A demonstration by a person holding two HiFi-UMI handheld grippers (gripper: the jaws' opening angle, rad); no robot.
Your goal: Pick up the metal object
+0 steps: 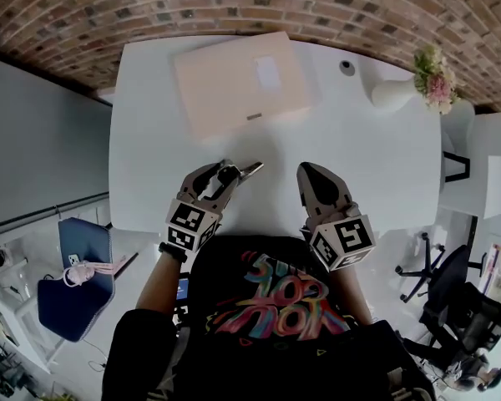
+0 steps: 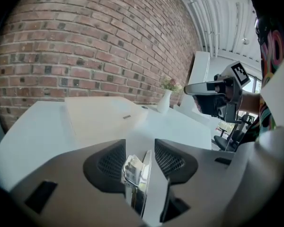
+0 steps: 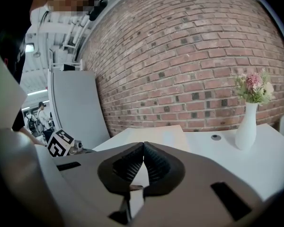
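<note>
The metal object [image 1: 251, 170] is a small shiny clip-like piece that sticks out past the tips of my left gripper [image 1: 229, 174]. That gripper hovers over the near middle of the white table [image 1: 150, 140]. In the left gripper view the metal object [image 2: 136, 175] stands on edge between the two dark pads, and my left gripper [image 2: 139, 151] is shut on it. My right gripper [image 1: 307, 170] hangs just to the right, apart from it. In the right gripper view my right gripper [image 3: 143, 148] has its pads touching at the tips with nothing between them.
A flat beige case [image 1: 238, 82] lies at the back middle of the table. A white vase with flowers [image 1: 401, 90] stands at the back right, and a small round grommet [image 1: 346, 68] lies beside it. A brick wall runs behind. Off the table's left edge is a blue chair [image 1: 75, 282].
</note>
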